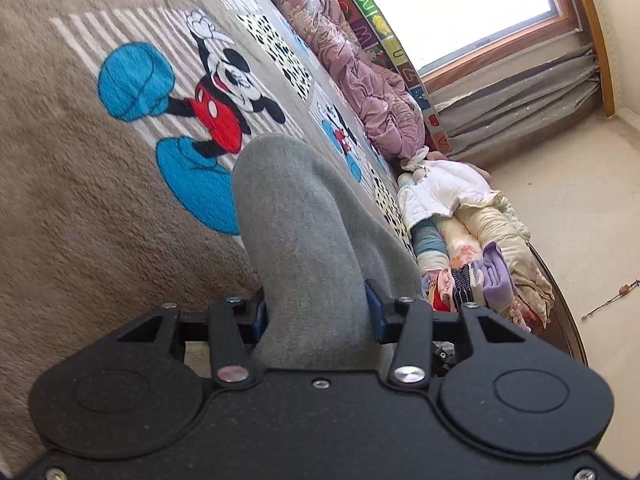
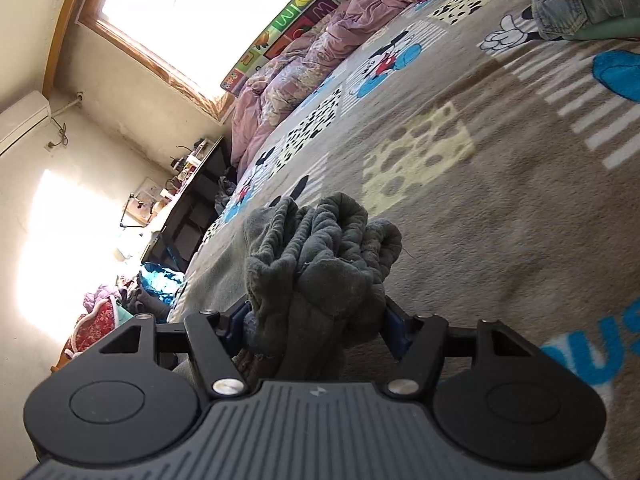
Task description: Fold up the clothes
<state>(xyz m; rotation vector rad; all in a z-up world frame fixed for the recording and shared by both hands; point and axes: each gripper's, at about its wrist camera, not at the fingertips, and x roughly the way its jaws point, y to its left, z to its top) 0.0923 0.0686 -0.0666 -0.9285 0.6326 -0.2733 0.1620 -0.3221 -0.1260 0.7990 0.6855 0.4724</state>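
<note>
Both tools, left [image 1: 318, 312] and right [image 2: 316, 320], clench grey garment [image 1: 304, 232] running lengthwise forward

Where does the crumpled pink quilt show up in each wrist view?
Left wrist: pink quilt runs along the blanket's far edge, top centre, below the alphabet mat.
Right wrist: pink quilt at top centre, again under the alphabet mat.
Shared landmark: the wood-framed window.

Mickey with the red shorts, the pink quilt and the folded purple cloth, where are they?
Mickey [image 1: 218, 110]: left wrist view, on his red shorts.
Pink quilt [image 1: 360, 80]: left wrist view, its crumpled middle.
Purple cloth [image 1: 498, 276]: left wrist view, its folded top.
</note>
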